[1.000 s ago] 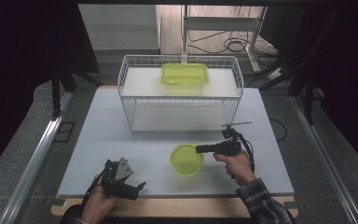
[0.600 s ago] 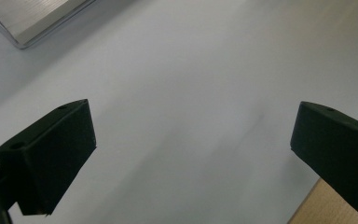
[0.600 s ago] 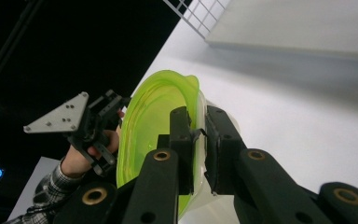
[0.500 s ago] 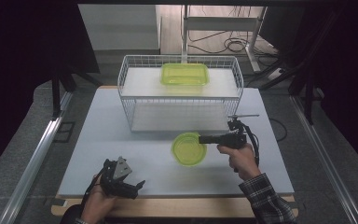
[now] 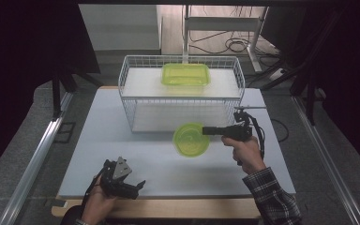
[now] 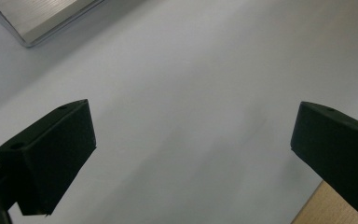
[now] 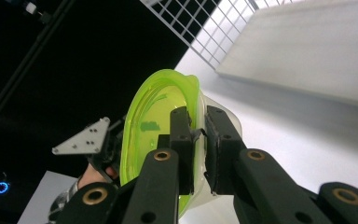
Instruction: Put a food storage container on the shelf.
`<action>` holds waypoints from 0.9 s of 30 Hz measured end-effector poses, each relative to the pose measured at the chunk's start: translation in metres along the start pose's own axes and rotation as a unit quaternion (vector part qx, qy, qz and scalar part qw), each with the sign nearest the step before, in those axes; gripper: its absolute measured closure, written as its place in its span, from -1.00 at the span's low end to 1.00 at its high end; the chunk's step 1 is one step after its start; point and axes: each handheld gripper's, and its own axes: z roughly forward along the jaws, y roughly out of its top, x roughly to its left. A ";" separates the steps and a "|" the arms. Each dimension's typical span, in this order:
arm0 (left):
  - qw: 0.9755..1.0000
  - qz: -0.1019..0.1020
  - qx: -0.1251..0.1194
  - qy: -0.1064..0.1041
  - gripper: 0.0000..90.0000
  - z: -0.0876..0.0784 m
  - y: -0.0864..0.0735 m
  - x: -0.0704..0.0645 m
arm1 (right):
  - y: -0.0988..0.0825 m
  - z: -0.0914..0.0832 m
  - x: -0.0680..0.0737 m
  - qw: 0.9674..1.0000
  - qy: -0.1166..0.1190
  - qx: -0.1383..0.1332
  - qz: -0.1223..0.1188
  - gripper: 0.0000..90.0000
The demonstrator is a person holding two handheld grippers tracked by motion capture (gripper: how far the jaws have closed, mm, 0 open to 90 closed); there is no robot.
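A round lime-green plastic bowl (image 5: 191, 139) hangs above the white table, gripped by its right rim in my right gripper (image 5: 209, 131). In the right gripper view the bowl (image 7: 151, 126) is pinched at its wall between the two black jaws of that gripper (image 7: 197, 140), one inside and one outside. My left gripper (image 5: 127, 185) rests low near the table's front left edge; its jaws stand wide apart over bare table in the left gripper view (image 6: 191, 154). A rectangular green container (image 5: 186, 74) sits on top of the white wire rack (image 5: 131, 89).
The wire rack stands at the back middle of the table (image 5: 122, 136), with a white shelf board under it. A wooden strip (image 5: 168, 208) runs along the front edge. Dark floor, metal rails and cables surround the table.
My right gripper has lifted the green bowl off the table and carried it up toward the rack's front. The left gripper has stayed in place.
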 end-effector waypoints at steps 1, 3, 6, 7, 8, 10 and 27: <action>1.000 0.000 0.000 0.000 -1.00 0.000 0.000 0.000 | 0.002 -0.001 0.002 1.000 0.002 -0.001 0.001 0.82; 1.000 0.001 0.001 0.000 -1.00 0.000 0.000 0.000 | 0.006 -0.003 0.005 1.000 0.001 -0.004 0.000 0.82; 1.000 0.001 0.000 0.000 -1.00 0.000 0.000 0.000 | 0.013 -0.006 0.010 1.000 0.000 -0.010 -0.003 0.83; 1.000 0.001 0.000 0.000 -1.00 0.000 0.000 0.000 | 0.015 -0.007 0.011 1.000 0.000 -0.012 -0.003 0.83; 1.000 0.001 0.000 0.000 -1.00 0.000 0.000 0.000 | 0.018 -0.008 0.013 1.000 0.001 -0.014 -0.003 0.83; 1.000 0.001 0.000 0.000 -1.00 0.000 0.000 0.000 | 0.022 -0.009 0.016 1.000 0.001 -0.017 -0.005 0.83; 1.000 0.002 -0.002 0.001 -1.00 -0.001 0.000 0.001 | 0.059 -0.018 0.040 0.999 -0.012 -0.039 -0.020 0.85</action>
